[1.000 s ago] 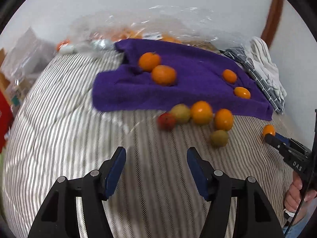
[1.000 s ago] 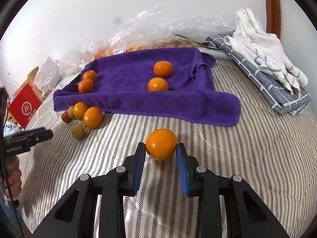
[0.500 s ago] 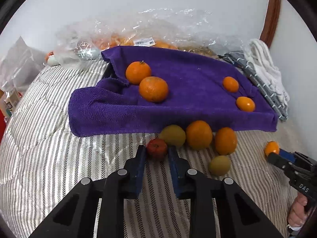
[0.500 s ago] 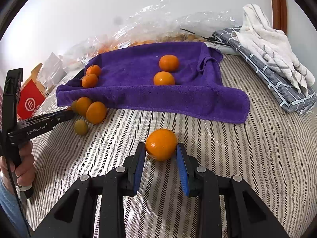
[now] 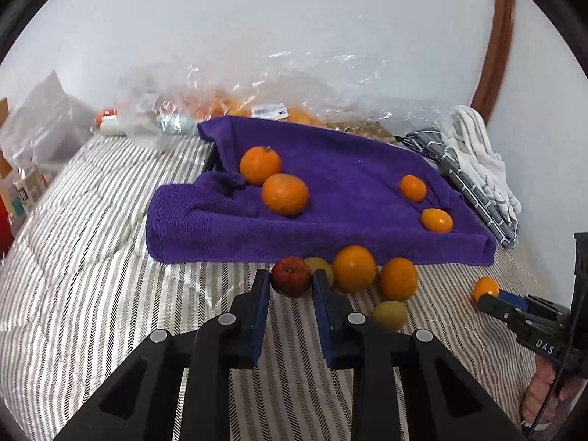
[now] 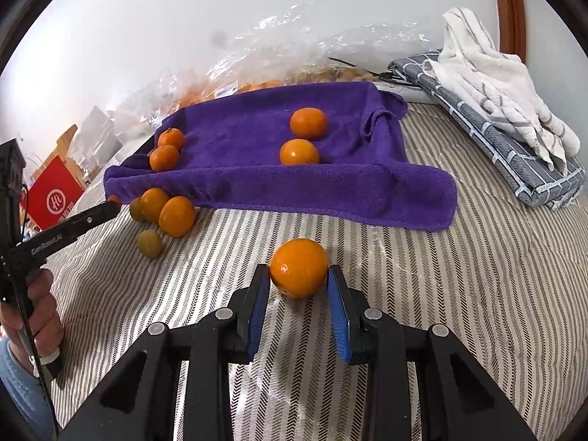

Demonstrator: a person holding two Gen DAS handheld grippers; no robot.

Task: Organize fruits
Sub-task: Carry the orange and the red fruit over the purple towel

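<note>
Covering most of both views, the striped bedspread (image 5: 92, 257) runs from the lower edge up to the white wall. Purple towel (image 5: 341, 198) lies spread across centre frame in the left wrist view, its near edge hanging in a fold; four oranges rest on it, two at its left end (image 5: 284, 194) and two smaller ones at its right end (image 5: 412, 187). Clear plastic bag (image 5: 257, 88) with more orange fruit sits behind the towel, against the wall. Folded grey checked cloth (image 6: 514, 154) with a white towel (image 6: 488, 73) on top lies at upper right of the right wrist view. Red box (image 6: 55, 194) shows at the left edge.

Left tool (image 5: 290, 286), lower centre: fingers pressed onto a small red apple (image 5: 291, 275), pinching it just below the towel's near edge. Touching or just beside the apple, to its right: a yellow-green fruit (image 5: 323, 270), mostly hidden, two oranges (image 5: 354, 267), and a small green fruit (image 5: 389, 315) nearer the lens.

Right tool (image 6: 297, 294), lower centre: fingers pinching a loose orange (image 6: 298, 267), which touches the bedspread, well apart from the towel's edge.

A hand (image 6: 40, 308) grips the left tool's handle at lower left of the right wrist view.
</note>
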